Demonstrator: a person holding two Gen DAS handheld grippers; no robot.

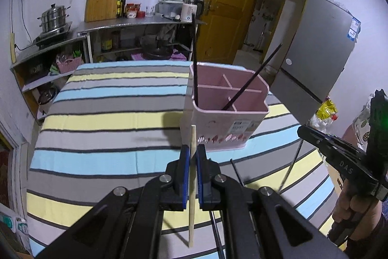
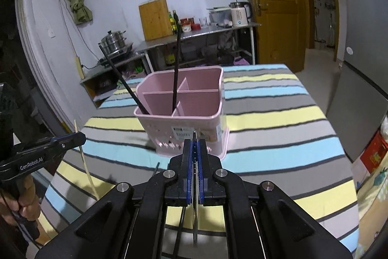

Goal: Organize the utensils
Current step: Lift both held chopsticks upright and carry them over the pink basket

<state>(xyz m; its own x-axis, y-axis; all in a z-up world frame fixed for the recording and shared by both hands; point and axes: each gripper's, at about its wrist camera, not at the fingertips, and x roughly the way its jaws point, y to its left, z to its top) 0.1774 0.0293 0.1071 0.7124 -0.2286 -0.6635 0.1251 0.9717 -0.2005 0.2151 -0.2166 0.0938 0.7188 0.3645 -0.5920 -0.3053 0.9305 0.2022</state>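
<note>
My left tool [image 1: 193, 157] pinched a wooden chopstick [image 1: 192, 188]; my right tool [image 2: 194, 157] pinched a thin metal utensil [image 2: 195, 200]. Two black chopsticks [image 2: 176, 69] stood in the pink holder [image 2: 194, 123] on the bench [image 2: 278, 118].

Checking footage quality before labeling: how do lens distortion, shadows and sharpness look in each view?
Left wrist: strong fisheye bends the striped cloth; a soft shadow lies left of the pink caddy; the wooden chopstick is sharp. Right wrist: dark vignette corners, curved door frame, and the thin metal utensil reads clearly.
</note>
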